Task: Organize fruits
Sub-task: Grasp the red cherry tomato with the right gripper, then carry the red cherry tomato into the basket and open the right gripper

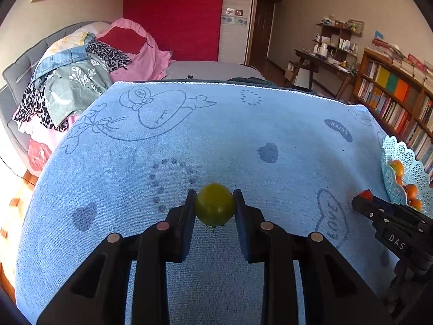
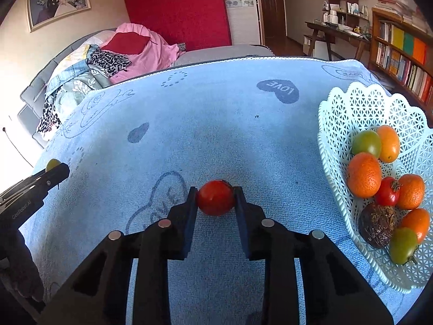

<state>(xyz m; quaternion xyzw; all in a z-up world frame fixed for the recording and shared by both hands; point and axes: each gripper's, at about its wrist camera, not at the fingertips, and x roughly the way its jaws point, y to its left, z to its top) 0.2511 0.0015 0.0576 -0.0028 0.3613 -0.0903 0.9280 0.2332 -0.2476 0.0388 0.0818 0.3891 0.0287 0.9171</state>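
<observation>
My left gripper (image 1: 215, 197) is shut on a green tomato (image 1: 214, 203), held just above the blue towel (image 1: 189, 135). My right gripper (image 2: 215, 193) is shut on a red tomato (image 2: 215, 197) over the same towel. A pale blue lattice basket (image 2: 351, 103) stands to the right of the right gripper and holds several fruits: oranges (image 2: 364, 174), green tomatoes (image 2: 366, 143), a small red tomato (image 2: 388, 191) and a dark wrinkled fruit (image 2: 378, 224). In the left wrist view the right gripper (image 1: 364, 199) shows at the right edge by the basket (image 1: 414, 170). In the right wrist view the left gripper (image 2: 58, 169) shows at the left edge.
The towel (image 2: 216, 124) covers a table in front of a bed piled with clothes (image 1: 89, 62). A bookshelf (image 1: 392, 100) and a cluttered desk (image 1: 324, 59) stand at the far right. A red panel (image 1: 173, 16) leans on the back wall.
</observation>
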